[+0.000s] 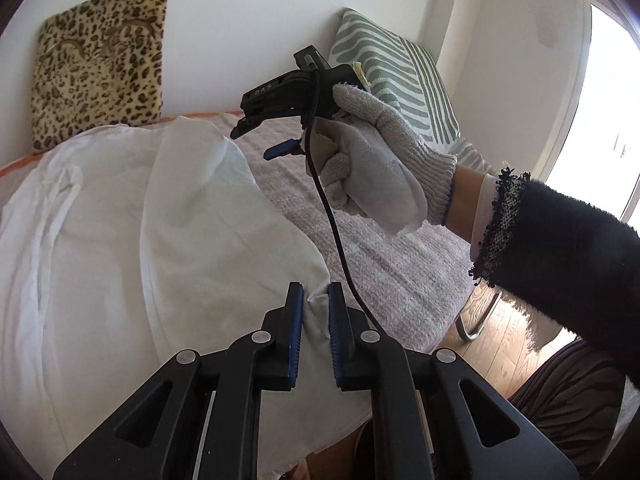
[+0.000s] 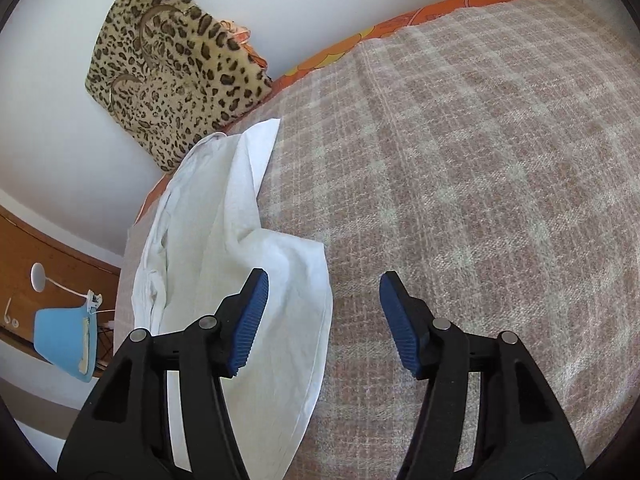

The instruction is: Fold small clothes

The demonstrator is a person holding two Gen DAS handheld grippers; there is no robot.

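The near part of the crumpled white cotton garment (image 1: 120, 220) was hidden behind the black left tool (image 1: 315, 316), and its pinched corner was covered by the blue pads. In the right wrist view, the garment's lower edge was hidden behind the right tool (image 2: 324, 320). The handle of the right tool was concealed by a grey knitted glove (image 1: 384, 152). The pale blue lampshade-like object (image 2: 64, 344) was too distorted to be identified.

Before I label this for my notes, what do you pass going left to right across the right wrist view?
Blue lamp → leopard-print cushion → white garment → checked blanket.
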